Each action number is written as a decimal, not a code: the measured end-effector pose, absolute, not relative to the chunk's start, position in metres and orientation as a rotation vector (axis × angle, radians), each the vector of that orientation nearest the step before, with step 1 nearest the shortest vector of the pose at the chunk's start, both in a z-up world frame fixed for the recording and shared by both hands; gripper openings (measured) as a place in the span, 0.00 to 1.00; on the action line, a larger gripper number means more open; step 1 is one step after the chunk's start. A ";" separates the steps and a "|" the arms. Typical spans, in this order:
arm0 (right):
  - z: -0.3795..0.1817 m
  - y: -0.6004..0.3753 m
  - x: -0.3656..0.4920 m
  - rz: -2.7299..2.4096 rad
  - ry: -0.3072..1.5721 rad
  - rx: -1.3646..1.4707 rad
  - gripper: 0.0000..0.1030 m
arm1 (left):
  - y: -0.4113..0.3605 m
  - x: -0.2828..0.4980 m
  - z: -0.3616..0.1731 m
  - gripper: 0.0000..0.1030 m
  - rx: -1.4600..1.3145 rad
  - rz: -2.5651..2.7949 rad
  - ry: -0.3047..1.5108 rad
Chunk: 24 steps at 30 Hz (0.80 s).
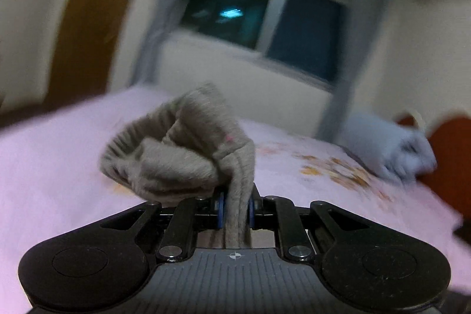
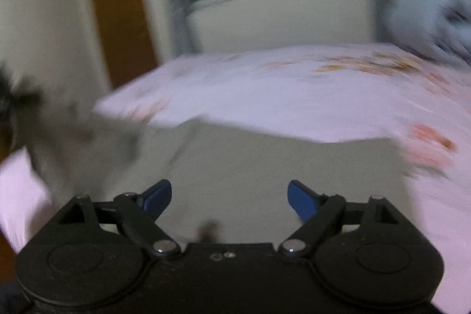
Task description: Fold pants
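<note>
Left gripper (image 1: 235,209): jaws pressed together on a bunched fold of the pants (image 1: 188,155), lifted clear above the bed sheet (image 1: 59,167).
Pants, right wrist view: grey cloth (image 2: 265,167) lies flat on the sheet just ahead of the right gripper, rising in a blur toward the left edge.
Right gripper (image 2: 229,196): blue pads spread wide, nothing between them.
Window (image 1: 265,8): beyond the bed's far edge.
Light blue bundle (image 1: 391,149): at the bed's far right edge; blurred.

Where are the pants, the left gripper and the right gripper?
pants (image 1: 188,155): left wrist view, bunched grey fabric.
left gripper (image 1: 235,206): left wrist view, between the pads.
right gripper (image 2: 229,197): right wrist view, gap between blue fingertips.
</note>
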State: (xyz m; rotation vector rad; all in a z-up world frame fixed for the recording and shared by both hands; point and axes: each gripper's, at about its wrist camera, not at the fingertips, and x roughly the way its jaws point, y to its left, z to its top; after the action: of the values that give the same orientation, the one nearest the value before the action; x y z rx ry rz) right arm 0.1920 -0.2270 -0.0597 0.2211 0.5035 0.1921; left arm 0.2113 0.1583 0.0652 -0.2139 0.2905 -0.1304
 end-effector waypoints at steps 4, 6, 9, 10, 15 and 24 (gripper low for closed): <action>-0.044 -0.336 0.174 -0.020 0.464 0.378 0.78 | 0.043 0.217 0.074 0.15 -0.019 -0.321 0.289; -0.038 -0.383 0.159 -0.107 0.433 0.443 0.79 | -0.014 0.223 0.057 0.15 0.028 -0.409 0.336; -0.042 -0.432 0.132 -0.189 0.423 0.499 0.80 | -0.095 0.241 0.007 0.17 0.090 -0.513 0.524; -0.046 -0.443 0.126 -0.210 0.425 0.517 0.80 | -0.114 0.245 -0.011 0.18 0.079 -0.534 0.618; -0.059 -0.465 0.105 -0.231 0.425 0.574 0.81 | -0.100 0.215 -0.007 0.21 -0.005 -0.457 0.581; -0.064 -0.398 0.156 0.108 0.516 0.726 0.82 | -0.001 0.203 0.001 0.77 -0.223 -0.403 0.493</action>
State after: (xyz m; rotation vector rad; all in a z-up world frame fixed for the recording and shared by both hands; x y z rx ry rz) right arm 0.1555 -0.3980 -0.0638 0.7265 0.5163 0.1081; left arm 0.2026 -0.0009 0.0007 -0.2232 0.4929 -0.4029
